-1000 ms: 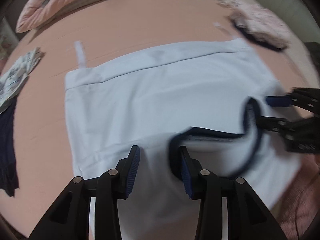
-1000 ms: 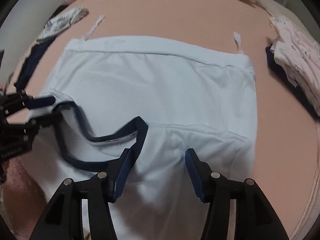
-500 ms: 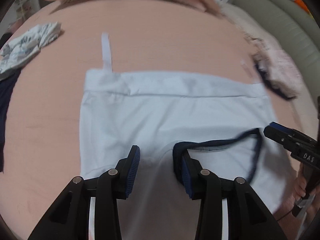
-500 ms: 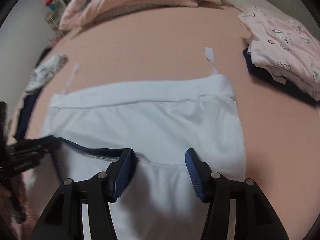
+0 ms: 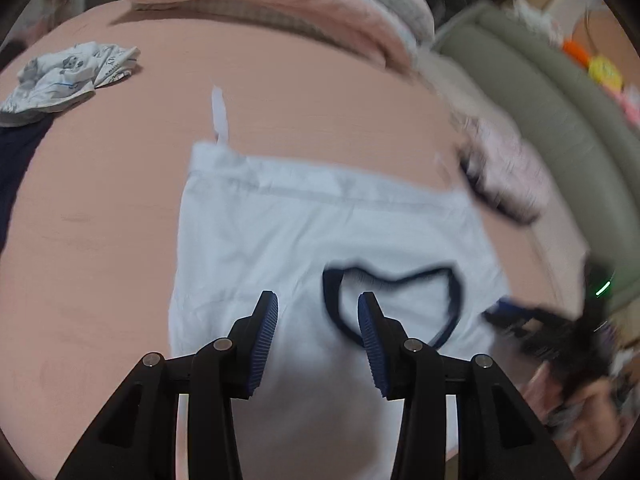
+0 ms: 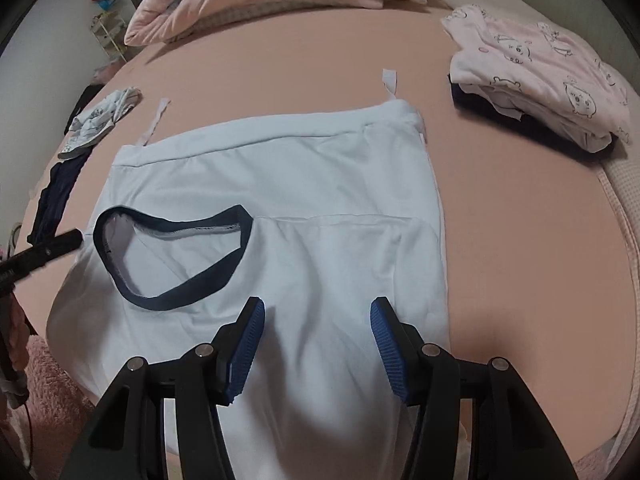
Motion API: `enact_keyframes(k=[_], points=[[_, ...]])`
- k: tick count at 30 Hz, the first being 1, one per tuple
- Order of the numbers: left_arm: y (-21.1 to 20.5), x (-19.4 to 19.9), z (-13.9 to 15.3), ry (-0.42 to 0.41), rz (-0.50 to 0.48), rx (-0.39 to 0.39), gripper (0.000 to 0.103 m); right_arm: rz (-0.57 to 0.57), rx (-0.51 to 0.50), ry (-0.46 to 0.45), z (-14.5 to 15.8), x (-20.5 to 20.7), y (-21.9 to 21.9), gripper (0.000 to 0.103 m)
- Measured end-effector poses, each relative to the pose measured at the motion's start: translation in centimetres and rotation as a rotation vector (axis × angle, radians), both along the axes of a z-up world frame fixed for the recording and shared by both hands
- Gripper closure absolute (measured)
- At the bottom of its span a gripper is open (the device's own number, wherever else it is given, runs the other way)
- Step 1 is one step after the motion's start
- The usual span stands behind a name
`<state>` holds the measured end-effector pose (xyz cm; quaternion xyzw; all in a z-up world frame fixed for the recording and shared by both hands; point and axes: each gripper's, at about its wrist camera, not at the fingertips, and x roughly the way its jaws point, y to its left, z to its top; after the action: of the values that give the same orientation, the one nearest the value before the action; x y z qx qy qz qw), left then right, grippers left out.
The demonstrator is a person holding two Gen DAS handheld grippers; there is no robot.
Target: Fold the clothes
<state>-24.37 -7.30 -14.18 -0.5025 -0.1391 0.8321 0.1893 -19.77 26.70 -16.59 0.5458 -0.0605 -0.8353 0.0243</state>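
Both grippers, left (image 5: pixel 318 320) and right (image 6: pixel 316 326), have lifted off the pale-blue cotton T-shirt (image 6: pixel 280 200), jaws parted and empty; next fold should keep edges aligned.

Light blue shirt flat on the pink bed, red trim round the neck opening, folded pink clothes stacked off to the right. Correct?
Not quite: the neck trim is navy, not red, as the right wrist view shows. The light blue shirt does lie flat on the pink bed, folded pink clothes at right.
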Motion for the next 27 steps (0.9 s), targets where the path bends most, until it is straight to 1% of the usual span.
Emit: enact_keyframes(k=[1,2,3,6,7,8,9,10,12,14,15,16,17,18,20,22,24,25,27], points=[[-0.4,-0.4,0.3,-0.003,0.017,0.035,0.065,-0.012,0.028,-0.009,-0.3,-0.2,0.2,0.048],[-0.6,-0.8,0.5,-0.008,0.035,0.043,0.065,-0.028,0.061,-0.021,-0.7,-0.4,0.4,0.048],[-0.7,-1.1,0.5,-0.013,0.040,0.031,0.065,-0.050,0.057,-0.020,-0.6,-0.6,0.6,0.048],[0.7,-0.7,-0.3,-0.028,-0.036,-0.140,0.065,-0.107,0.012,0.007,0.6,-1.0,1.3,0.048],[1.2,-0.6,-0.6,-0.032,-0.062,-0.197,0.065,-0.088,0.010,0.022,1.0,-1.0,0.9,0.048],[1.6,-0.3,-0.9,-0.039,-0.087,-0.232,0.065,-0.061,0.009,0.034,1.5,-1.0,0.3,0.048],[1.9,0.1,-1.2,-0.048,-0.110,-0.226,0.065,-0.034,0.008,0.046,1.9,-1.0,-0.2,0.048],[2.3,0.5,-1.5,-0.053,-0.133,-0.230,0.065,0.006,0.017,0.038,1.9,-1.1,-0.9,0.048],[3.3,0.9,-2.5,-0.063,-0.172,-0.256,0.065,0.070,0.034,-0.001,1.1,-1.2,-2.0,0.048],[4.3,0.1,-3.5,-0.073,-0.175,-0.269,0.065,0.093,0.044,-0.033,-0.3,-1.6,-2.6,0.048],[4.5,-0.3,-3.7,-0.066,-0.148,-0.279,0.065,0.102,0.048,-0.049,-1.0,-1.8,-2.9,0.048],[4.6,-0.9,-3.9,-0.056,-0.112,-0.295,0.065,0.102,0.063,-0.030,-1.1,-2.2,-3.0,0.048],[4.5,-1.7,-3.9,-0.043,-0.055,-0.313,0.065,0.099,0.081,0.002,-1.0,-2.5,-3.0,0.048],[4.2,-2.6,-3.9,-0.043,-0.008,-0.310,0.065,0.090,0.126,0.024,-0.7,-3.0,-3.0,0.048],[3.6,-3.3,-3.0,-0.036,0.048,-0.289,0.065,0.029,0.201,0.045,0.0,-3.9,-2.1,0.048],[3.3,-3.3,-1.7,-0.009,0.085,-0.276,0.065,-0.010,0.146,0.067,1.3,-3.6,-1.0,0.048],[3.2,-1.8,-0.3,0.041,0.071,-0.281,0.065,-0.046,0.071,0.088,2.6,-3.2,0.1,0.048],[3.1,-1.0,0.3,0.054,0.057,-0.278,0.065,-0.038,0.053,0.095,3.2,-2.6,0.0,0.048],[3.4,0.6,0.1,0.019,-0.006,-0.245,0.065,0.001,0.033,0.101,4.2,-1.2,-0.6,0.048]])
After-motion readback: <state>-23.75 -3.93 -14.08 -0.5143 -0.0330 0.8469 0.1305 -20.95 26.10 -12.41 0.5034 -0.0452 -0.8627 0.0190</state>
